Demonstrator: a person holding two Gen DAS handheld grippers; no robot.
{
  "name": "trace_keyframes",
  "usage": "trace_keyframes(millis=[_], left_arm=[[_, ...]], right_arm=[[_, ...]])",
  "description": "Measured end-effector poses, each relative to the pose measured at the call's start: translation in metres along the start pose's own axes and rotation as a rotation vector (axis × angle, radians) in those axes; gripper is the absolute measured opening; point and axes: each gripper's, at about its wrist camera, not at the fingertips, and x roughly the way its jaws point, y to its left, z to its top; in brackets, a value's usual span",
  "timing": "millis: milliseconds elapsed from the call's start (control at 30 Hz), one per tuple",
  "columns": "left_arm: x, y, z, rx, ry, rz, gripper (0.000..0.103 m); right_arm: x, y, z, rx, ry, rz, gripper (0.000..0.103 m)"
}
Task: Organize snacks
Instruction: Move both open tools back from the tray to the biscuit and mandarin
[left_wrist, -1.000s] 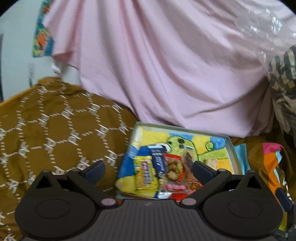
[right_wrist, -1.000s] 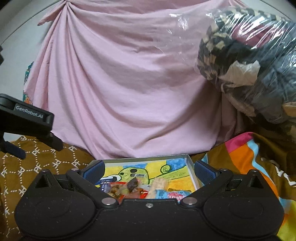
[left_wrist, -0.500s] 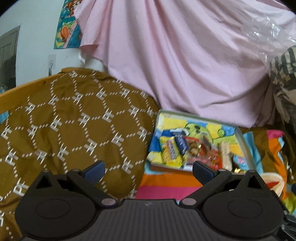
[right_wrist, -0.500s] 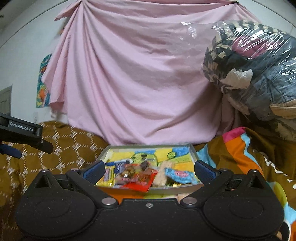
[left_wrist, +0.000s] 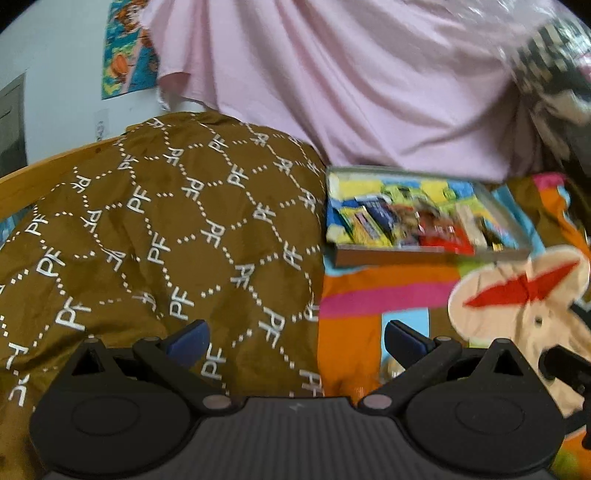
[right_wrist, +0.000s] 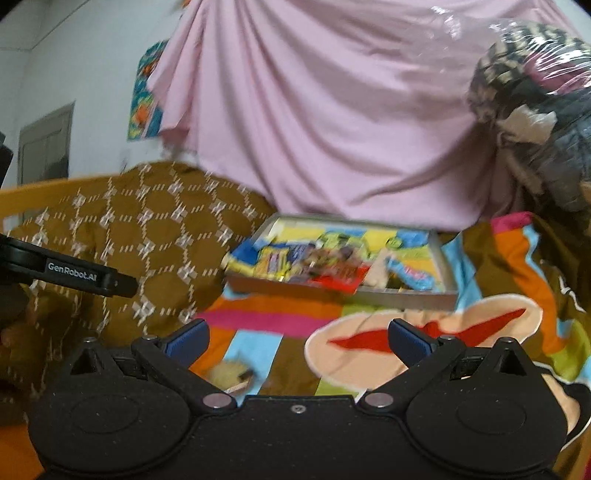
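Observation:
A shallow grey-rimmed tray (left_wrist: 428, 256) (right_wrist: 343, 292) with a colourful printed bottom lies on the bed, well ahead of both grippers. Several snack packets fill its near half: a yellow one (left_wrist: 364, 228) (right_wrist: 271, 263), a dark blue one, a red one (left_wrist: 445, 238) (right_wrist: 338, 276) and a light blue one (right_wrist: 410, 274). My left gripper (left_wrist: 295, 338) is open and empty above the bedding. My right gripper (right_wrist: 297, 338) is open and empty too. A small tan snack piece (right_wrist: 231, 374) lies on the blanket just before the right gripper. The left gripper's black body (right_wrist: 70, 275) shows at the right wrist view's left edge.
A brown patterned cushion (left_wrist: 155, 236) (right_wrist: 147, 229) rises left of the tray. The colourful cartoon blanket (left_wrist: 380, 295) (right_wrist: 498, 266) covers the bed. Pink cloth (left_wrist: 351, 85) hangs behind. A plastic-wrapped bundle of clothes (right_wrist: 535, 110) sits at the right. A wooden bed frame (left_wrist: 22, 184) runs along the left.
Both grippers have pulled back from the tray, which now looks smaller and farther off. More blanket shows in front. Both stay open and empty.

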Motion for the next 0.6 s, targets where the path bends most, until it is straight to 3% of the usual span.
trace_keyframes(millis=[300,600], left_arm=[[0.012,-0.003,-0.019,0.08,0.074,-0.039,0.103],[0.027,-0.006,-0.029,0.118,0.137,-0.062,0.103]], right_arm=[[0.02,0.021,-0.016,-0.12,0.127,-0.004,0.102],[0.037,0.026,-0.026,-0.158,0.198,0.013,0.102]])
